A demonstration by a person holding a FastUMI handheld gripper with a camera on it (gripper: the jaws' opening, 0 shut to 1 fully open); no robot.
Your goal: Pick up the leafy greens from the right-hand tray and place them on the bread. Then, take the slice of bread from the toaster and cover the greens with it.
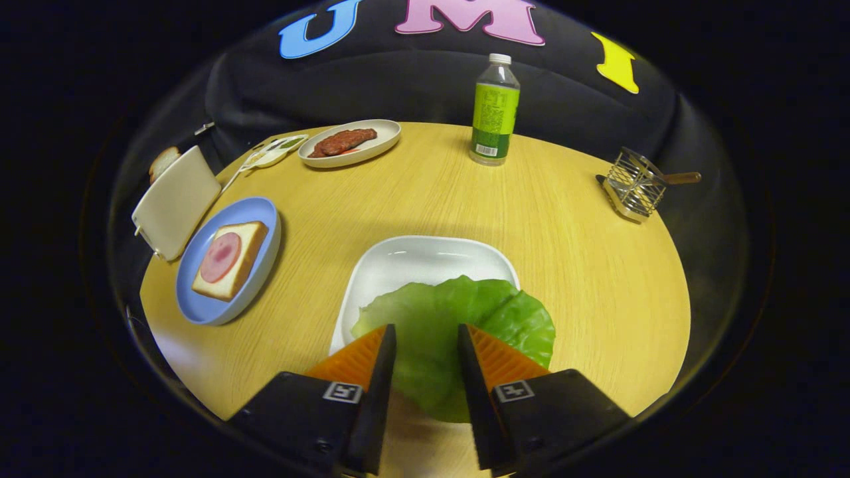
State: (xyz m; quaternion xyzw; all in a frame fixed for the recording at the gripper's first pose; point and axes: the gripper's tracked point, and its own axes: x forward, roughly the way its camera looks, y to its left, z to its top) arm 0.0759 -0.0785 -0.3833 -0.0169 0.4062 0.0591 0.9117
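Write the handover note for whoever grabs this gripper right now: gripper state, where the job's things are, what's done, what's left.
Gripper: open, fingers straddling the lettuce leaf, not yet pressing it.
Lettuce leaf: on the near edge of the white tray, hanging over toward the gripper.
Bread slice with ham: on the blue plate, left of the tray, no greens on it.
Toaster: behind the blue plate, second bread slice sticking out of it.
Done: nothing placed.
Left: grasp the leaf, lay it on the ham bread, then cover with the toaster slice.
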